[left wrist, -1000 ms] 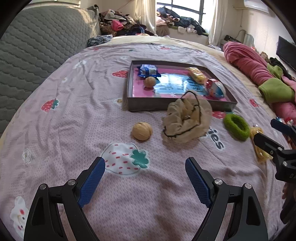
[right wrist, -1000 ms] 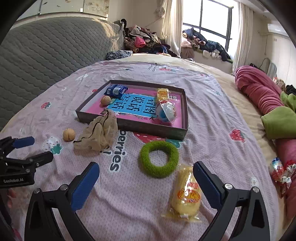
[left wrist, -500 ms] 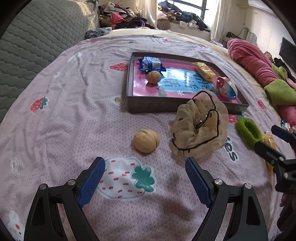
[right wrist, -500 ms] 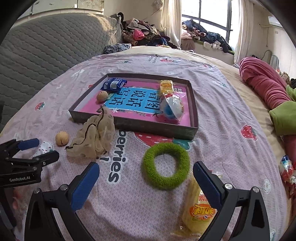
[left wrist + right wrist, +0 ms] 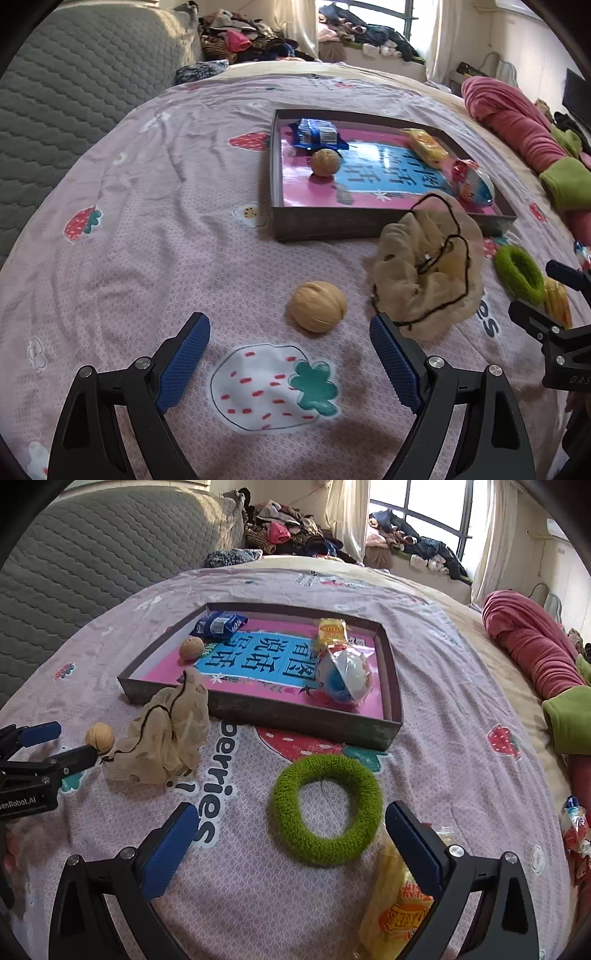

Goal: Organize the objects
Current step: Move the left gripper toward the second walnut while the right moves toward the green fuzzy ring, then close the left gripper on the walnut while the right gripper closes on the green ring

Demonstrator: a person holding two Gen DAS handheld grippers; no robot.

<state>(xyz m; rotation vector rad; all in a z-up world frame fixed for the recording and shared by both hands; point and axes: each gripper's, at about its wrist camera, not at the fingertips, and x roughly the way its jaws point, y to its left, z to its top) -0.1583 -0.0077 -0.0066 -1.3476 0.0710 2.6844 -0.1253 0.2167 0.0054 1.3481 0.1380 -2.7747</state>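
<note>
A shallow dark box (image 5: 354, 222) (image 5: 280, 712) lies on the bed and holds a walnut (image 5: 324, 163), a blue packet (image 5: 317, 133), a yellow snack (image 5: 424, 144) and a wrapped ball (image 5: 345, 677). On the sheet before it lie a loose walnut (image 5: 317, 306) (image 5: 99, 736), a beige scrunchie (image 5: 428, 273) (image 5: 166, 734), a green hair ring (image 5: 327, 808) (image 5: 519, 273) and a yellow snack packet (image 5: 400, 908). My left gripper (image 5: 290, 349) is open, just short of the loose walnut. My right gripper (image 5: 291, 834) is open, with the green ring between its fingers.
A grey quilted headboard (image 5: 74, 74) stands at the left. Pink and green bedding (image 5: 517, 122) lies along the right. Piled clothes (image 5: 288, 531) sit by the window at the back. A wrapped candy (image 5: 574, 823) lies at the far right.
Both grippers moved forward and lower. The loose walnut is now close to my left fingers. The green ring has come between my right fingers, and the yellow packet now lies under the right finger.
</note>
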